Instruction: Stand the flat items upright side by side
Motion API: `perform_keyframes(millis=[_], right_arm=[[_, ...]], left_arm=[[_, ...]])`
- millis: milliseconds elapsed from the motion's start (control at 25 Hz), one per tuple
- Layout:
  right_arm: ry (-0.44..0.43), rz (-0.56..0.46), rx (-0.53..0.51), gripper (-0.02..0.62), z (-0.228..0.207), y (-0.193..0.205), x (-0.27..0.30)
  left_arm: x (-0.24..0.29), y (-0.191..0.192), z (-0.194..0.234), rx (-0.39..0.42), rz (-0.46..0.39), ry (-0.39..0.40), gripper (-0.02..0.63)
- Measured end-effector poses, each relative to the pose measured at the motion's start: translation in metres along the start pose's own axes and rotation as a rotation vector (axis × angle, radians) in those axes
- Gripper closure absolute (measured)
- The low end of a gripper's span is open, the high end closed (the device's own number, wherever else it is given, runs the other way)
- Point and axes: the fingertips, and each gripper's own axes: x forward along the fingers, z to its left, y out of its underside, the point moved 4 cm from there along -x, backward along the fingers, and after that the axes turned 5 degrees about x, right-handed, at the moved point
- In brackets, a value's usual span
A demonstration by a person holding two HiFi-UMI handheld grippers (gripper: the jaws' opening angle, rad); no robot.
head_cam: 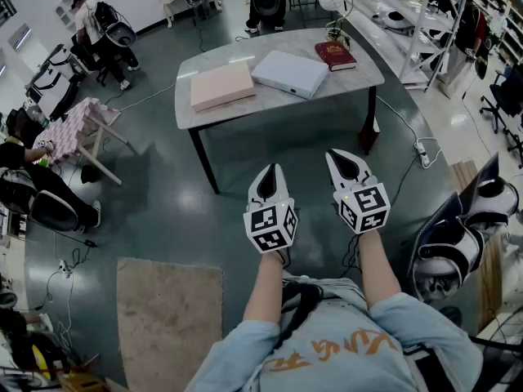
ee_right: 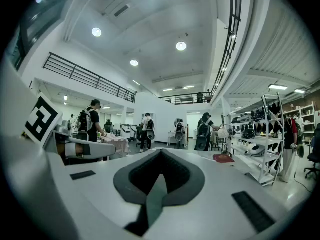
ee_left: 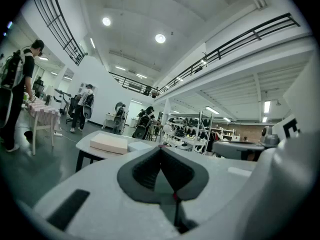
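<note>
Three flat items lie on the grey-topped table: a pink box at the left, a white box in the middle and a red book at the back right. My left gripper and right gripper hang side by side over the floor, short of the table's near edge, both shut and empty. The left gripper view shows its jaws closed, with the pink box and white box beyond. In the right gripper view the closed jaws point past the red book.
A beige rug lies on the floor at the near left. A small table with a checked cloth and seated people are at the left. Shelving runs along the right wall, above a power strip and a white machine.
</note>
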Motion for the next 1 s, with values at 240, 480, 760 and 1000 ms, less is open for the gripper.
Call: perform_keyframes(millis=[240, 480, 760, 1000], right_arm=[[0.019, -0.006, 0.015, 0.594, -0.003, 0.001, -0.002], [0.035, 0.012, 0.024, 0.594, -0.015, 0.004, 0.003], [0.036, 0.026, 0.019, 0.594, -0.026, 0.005, 0.016], [0.080, 0.044, 0.039, 0.594, -0.049, 0.016, 0.037]], left_arm=[[0.001, 0.001, -0.002, -0.011, 0.000, 0.004, 0.594], [0.010, 0.002, 0.000, -0.042, 0.001, 0.011, 0.594], [0.032, 0.002, 0.005, -0.065, 0.008, 0.019, 0.594], [0.068, -0.001, 0.015, -0.064, 0.008, 0.037, 0.594]])
